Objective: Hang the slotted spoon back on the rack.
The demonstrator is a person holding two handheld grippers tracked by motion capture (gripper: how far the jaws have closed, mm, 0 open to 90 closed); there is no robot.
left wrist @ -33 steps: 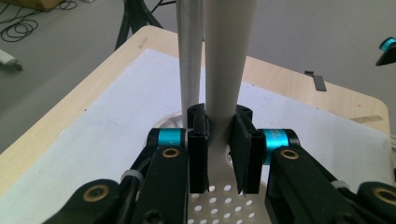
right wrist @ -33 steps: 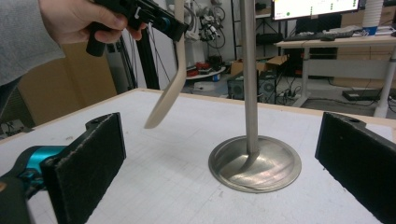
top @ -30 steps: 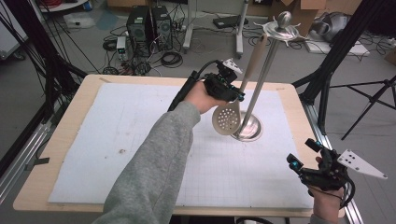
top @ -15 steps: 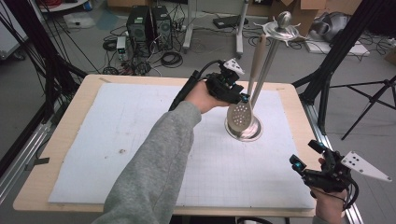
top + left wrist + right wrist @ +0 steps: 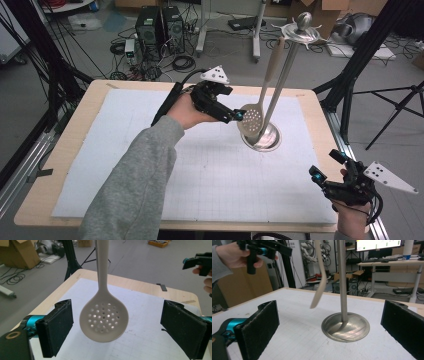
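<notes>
A big wooden counter (image 5: 60, 165) stands in the room, with a white gridded mat (image 5: 200, 170) spread over most of it. On the mat stands a tall shiny metal stand (image 5: 280, 85) with a round foot and little hooks at the top. I use this stand to say where things are.

A pale spoon with holes (image 5: 251, 119) hangs from a hook at the top of the stand. Its handle runs down close beside the pole, and its round bowl hangs just above the foot, not touching the mat.

The left claw (image 5: 239, 116) is just beside the spoon's bowl, on the side away from the pole. A second ago it was pinching the spoon and bringing it to the stand. Now its jaws have just been opening and stand spread wide. From the left claw's own camera, the spoon (image 5: 103, 320) hangs between the two black pads (image 5: 58, 330), but the pads do not press on it. So the spoon hangs by itself now, and I think the hanging job is as good as done. The left claw only needs to back away without bumping it.

The right claw (image 5: 325, 167) is well away from the stand, near the counter's front corner. Its jaws are spread too, with nothing in them.
</notes>
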